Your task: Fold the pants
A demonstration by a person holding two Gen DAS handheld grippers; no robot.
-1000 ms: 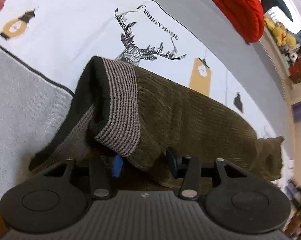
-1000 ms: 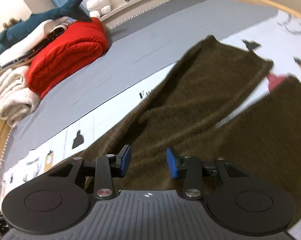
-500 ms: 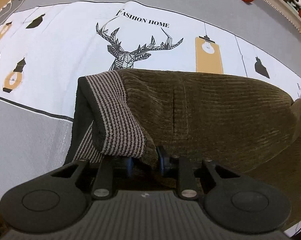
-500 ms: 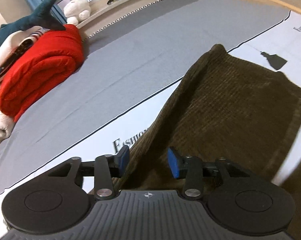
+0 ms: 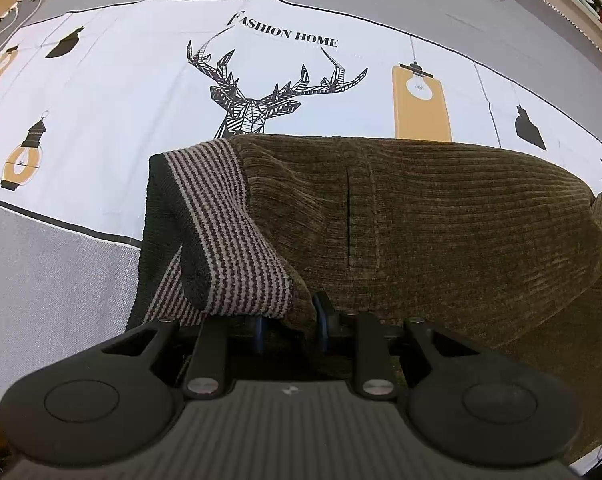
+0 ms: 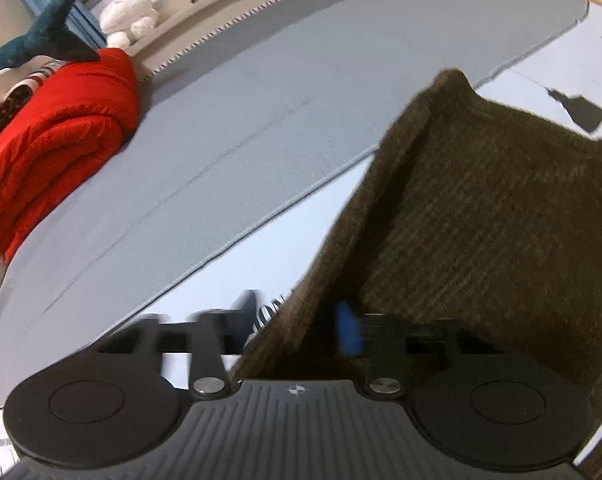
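Olive-brown corduroy pants (image 5: 441,220) lie on a printed bedsheet, with a striped waistband (image 5: 229,240) folded over at the left. My left gripper (image 5: 289,330) is shut on the pants' edge just beside the waistband. In the right wrist view the pants (image 6: 481,208) rise in a lifted fold. My right gripper (image 6: 297,328) has the cloth edge between its blue pads (image 6: 347,332); the view is blurred and the jaws stand a little apart around the fabric.
The white sheet with a deer print (image 5: 261,100) lies over a grey bed cover (image 6: 241,140). A rolled red blanket (image 6: 53,140) and plush toys (image 6: 129,20) sit at the bed's far side.
My left gripper has closed on the pants by the waistband. My right gripper has moved onto the pants' edge and narrowed around it, lifting the cloth.
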